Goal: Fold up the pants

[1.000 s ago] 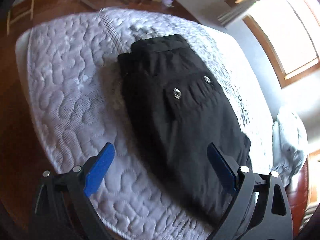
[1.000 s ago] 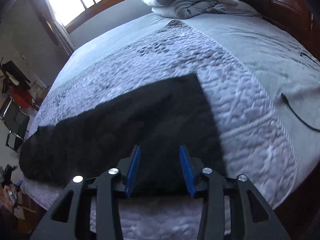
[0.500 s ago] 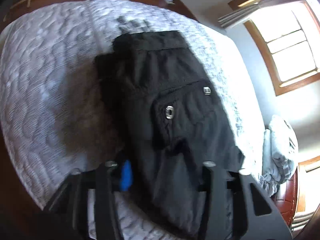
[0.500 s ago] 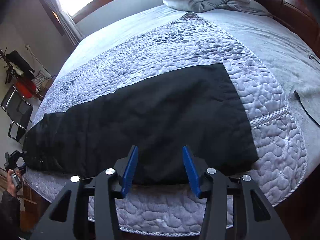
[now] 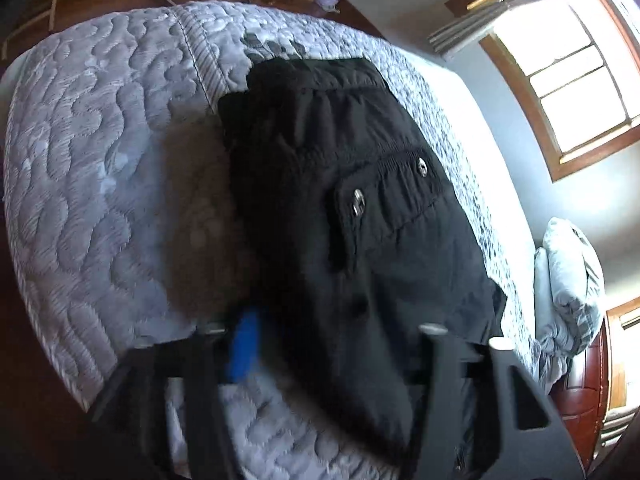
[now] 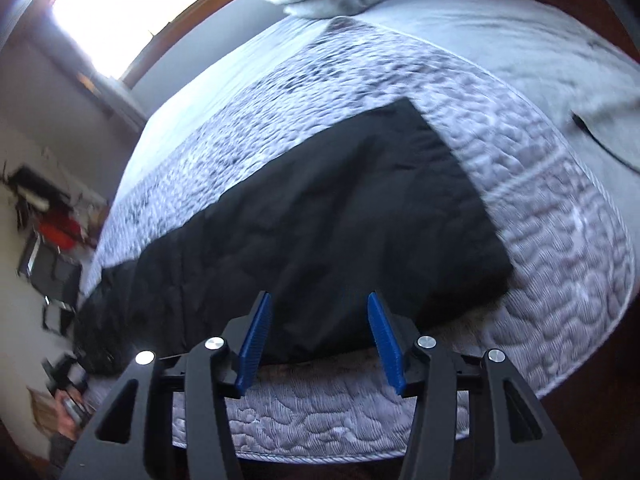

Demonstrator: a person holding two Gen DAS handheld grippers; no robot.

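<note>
Left wrist view alone shows the snap-buttoned pocket of the black fabric pants (image 5: 360, 208) on the grey quilted bed cover (image 5: 100, 168), left gripper (image 5: 336, 336) opening astride them; right gripper (image 6: 320, 336) opening, touching nothing.

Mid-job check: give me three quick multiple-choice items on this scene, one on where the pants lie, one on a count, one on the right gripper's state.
1. The black pants lie on:
A. the quilted bedspread
B. the floor
C. a chair

2. Metal snaps on the pants pocket:
A. none
B. two
C. five

3. The right gripper:
A. clamps a sock
B. is out of view
C. has nothing between its fingers

Answers:
A, quilt shows all around the pants.
B, two shiny snaps show.
C, its blue fingers stand apart, jaws opening, above the pants' near edge.
</note>
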